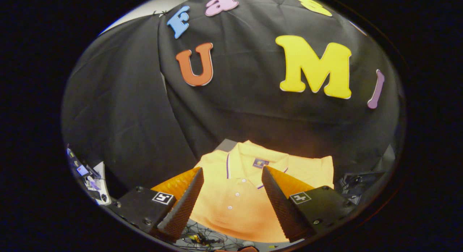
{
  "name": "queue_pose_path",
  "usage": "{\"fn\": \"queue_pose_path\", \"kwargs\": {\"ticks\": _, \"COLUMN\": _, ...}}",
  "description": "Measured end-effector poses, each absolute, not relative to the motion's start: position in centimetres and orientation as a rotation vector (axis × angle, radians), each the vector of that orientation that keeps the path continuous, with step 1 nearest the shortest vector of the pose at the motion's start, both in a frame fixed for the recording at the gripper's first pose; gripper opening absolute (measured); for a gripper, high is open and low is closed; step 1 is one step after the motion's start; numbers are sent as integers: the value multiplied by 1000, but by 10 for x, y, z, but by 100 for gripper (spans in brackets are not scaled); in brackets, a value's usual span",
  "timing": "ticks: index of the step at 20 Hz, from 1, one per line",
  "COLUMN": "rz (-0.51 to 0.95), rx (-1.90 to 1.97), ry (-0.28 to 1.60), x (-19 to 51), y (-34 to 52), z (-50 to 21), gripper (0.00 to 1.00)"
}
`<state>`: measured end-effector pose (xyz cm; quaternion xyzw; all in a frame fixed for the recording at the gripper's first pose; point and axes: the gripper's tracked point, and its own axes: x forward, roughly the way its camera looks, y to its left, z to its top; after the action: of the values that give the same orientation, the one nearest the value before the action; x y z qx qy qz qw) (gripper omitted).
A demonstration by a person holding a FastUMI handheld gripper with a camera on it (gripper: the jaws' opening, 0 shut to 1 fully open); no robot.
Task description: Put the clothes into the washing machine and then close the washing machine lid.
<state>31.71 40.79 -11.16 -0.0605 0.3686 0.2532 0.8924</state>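
Black cloth drapes the booth behind everything, falling to a surface where the work waits. At about eight o'clock from the jaws, off to the far left, a small clutter of devices (88,174) sits against the cloth, too small to identify. Moving right, the gripper (231,188) hangs with its jaws wide apart, touching nothing; the left finger (182,205) and right finger (280,205) frame the yellow polo shirt (235,194), which lies at twelve o'clock just ahead of and between them. The shirt is folded flat, collar away from the gripper, likely so a thick edge can be pinched. Loose cables (197,237) lie below the fingers. At three o'clock, dark hardware (361,183) sits near the shirt's right side.
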Motion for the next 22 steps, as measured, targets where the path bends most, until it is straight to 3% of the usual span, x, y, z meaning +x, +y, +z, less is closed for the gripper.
{"fn": "queue_pose_path", "kwargs": {"ticks": 6, "rz": 426, "rx": -185, "ry": 1053, "x": 329, "y": 402, "z": -162, "gripper": 100}}
{"fn": "queue_pose_path", "kwargs": {"ticks": 12, "rz": 336, "rx": -212, "ry": 1213, "x": 337, "y": 405, "z": -198, "gripper": 100}}
{"fn": "queue_pose_path", "kwargs": {"ticks": 18, "rz": 245, "rx": -283, "ry": 1273, "x": 341, "y": 399, "z": -226, "gripper": 100}}
{"fn": "queue_pose_path", "kwargs": {"ticks": 22, "rz": 238, "rx": -259, "ry": 1279, "x": 340, "y": 401, "z": -227, "gripper": 95}}
